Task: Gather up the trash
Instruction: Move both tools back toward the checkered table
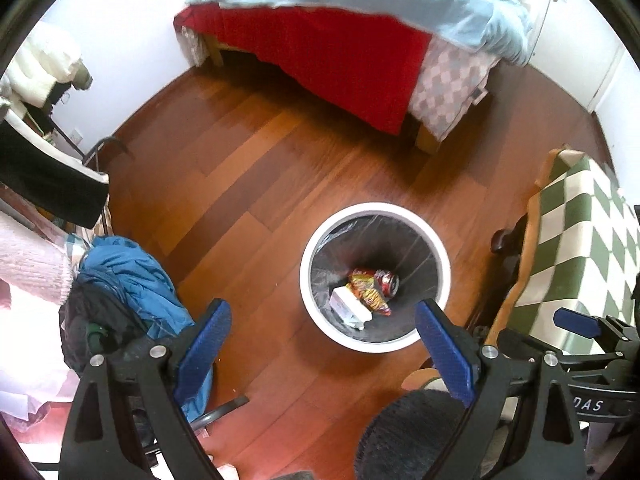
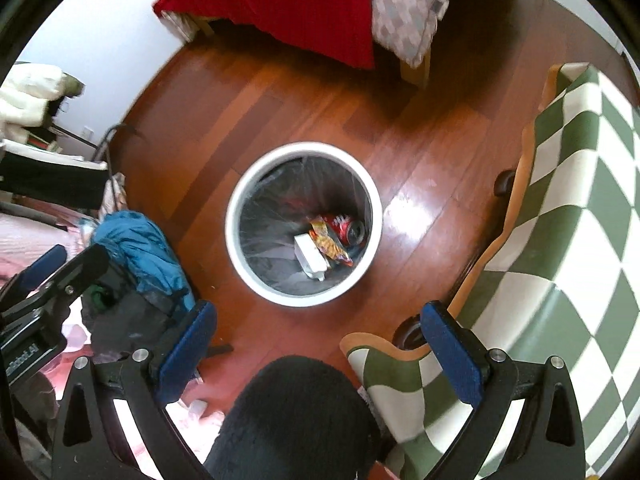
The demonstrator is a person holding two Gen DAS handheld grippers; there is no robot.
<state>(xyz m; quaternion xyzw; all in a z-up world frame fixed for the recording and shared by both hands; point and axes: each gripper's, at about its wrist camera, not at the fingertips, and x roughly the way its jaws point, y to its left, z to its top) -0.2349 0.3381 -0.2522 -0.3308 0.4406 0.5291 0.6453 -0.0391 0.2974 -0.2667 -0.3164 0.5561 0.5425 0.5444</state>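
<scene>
Both tongs, left [image 1: 324, 344] and right [image 2: 318, 344], gape wide and hold nothing. The bin [image 2: 240, 204] sits on the floor straight ahead, below them. A can [image 2: 344, 226], wrapper [image 2: 330, 246] and box [image 2: 310, 258] lie inside.

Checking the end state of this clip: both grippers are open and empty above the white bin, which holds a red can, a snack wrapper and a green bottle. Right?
Not quite. There is no green bottle: the third item in the white bin is a white box, beside the red can and snack wrapper. The right wrist view shows it. Left gripper and right gripper are indeed open and empty.
</scene>
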